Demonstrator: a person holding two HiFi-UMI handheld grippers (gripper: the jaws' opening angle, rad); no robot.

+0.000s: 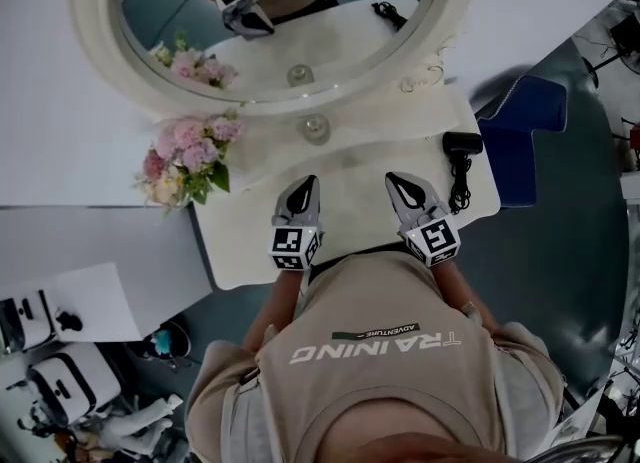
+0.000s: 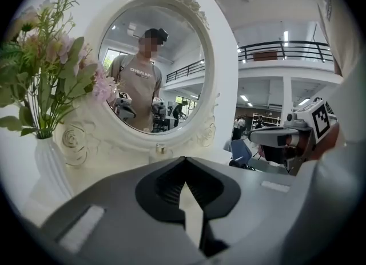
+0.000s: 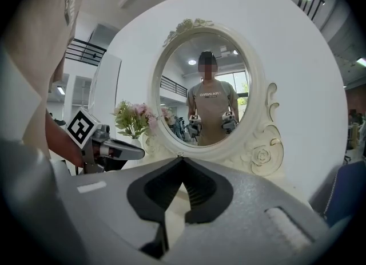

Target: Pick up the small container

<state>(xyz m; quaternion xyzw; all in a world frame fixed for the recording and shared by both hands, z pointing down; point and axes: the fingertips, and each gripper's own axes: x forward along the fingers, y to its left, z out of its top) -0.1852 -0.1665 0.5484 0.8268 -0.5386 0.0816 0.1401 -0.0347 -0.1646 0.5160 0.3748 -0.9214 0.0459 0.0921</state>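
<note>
The small container (image 1: pixel 314 129) is a clear glass jar standing on the white table (image 1: pixel 350 221), just in front of the oval mirror (image 1: pixel 100 61). Both grippers hover side by side over the table's near half, pointing at the mirror. My left gripper (image 1: pixel 308 182) is shut and empty, a short way nearer than the jar. My right gripper (image 1: pixel 392 179) is also shut with nothing in it, to the jar's right. In the left gripper view the jar (image 2: pixel 160 151) peeks just above the closed jaws (image 2: pixel 183 158). In the right gripper view the jaws (image 3: pixel 180 158) meet at the tips below the mirror.
A white vase of pink flowers (image 1: pixel 185 159) stands at the table's left edge. A black device with a cable (image 1: pixel 461 149) lies at the right edge. A blue chair (image 1: pixel 520 131) is beyond the right side. The mirror frame (image 3: pixel 260 143) stands close behind the jar.
</note>
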